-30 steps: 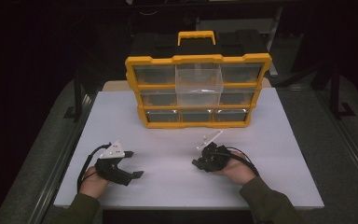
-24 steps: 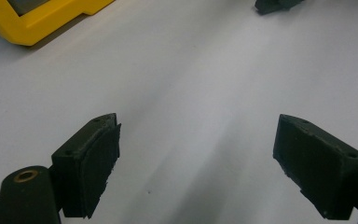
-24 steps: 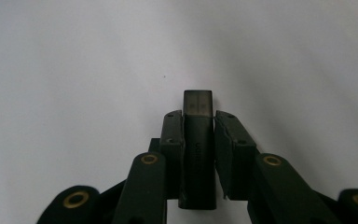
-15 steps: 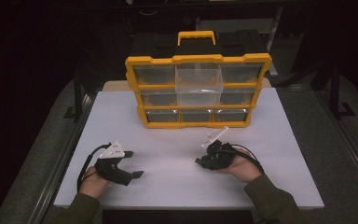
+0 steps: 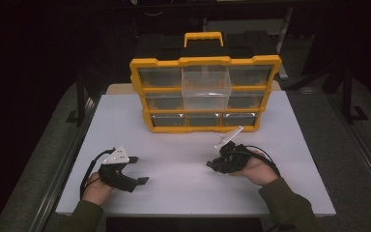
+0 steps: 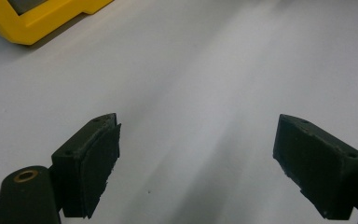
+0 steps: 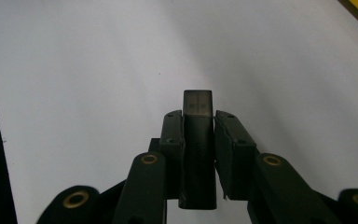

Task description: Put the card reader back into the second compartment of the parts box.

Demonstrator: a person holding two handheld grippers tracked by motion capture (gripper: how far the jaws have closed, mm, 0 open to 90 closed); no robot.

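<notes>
Held piece: a small dark rectangular block (image 7: 197, 149) is sitting clamped between the jaws of the right gripper (image 7: 198, 122), above the white table (image 5: 183, 193), at its near right.
Long axis: in the right gripper view the block's long side is running along the jaws, from the gripper's body outward.
Pointing: its lighter, squared-off end is sticking out just past the jaw tips, away from the hand; in the high view the gripper is facing left and a little near, toward the middle of the table, so that end is pointing the same way.
Block in the high view: too small and dark to make out.
Right gripper: its pads are pressing on both long faces of the block; in the high view the right gripper (image 5: 211, 165) is lying in the person's right hand (image 5: 253, 166), with its grey plate tilting up toward the far side.
Left gripper: the left gripper (image 6: 196, 154) is standing with jaws wide apart and nothing between them, just bare table; in the high view it (image 5: 137, 170) is resting at the near left, well apart from the right one.
Organizer: a yellow drawer organizer (image 5: 205, 94) is standing upright at the far middle of the table, with one clear drawer (image 5: 206, 89) in the top middle sticking out toward the near side.
</notes>
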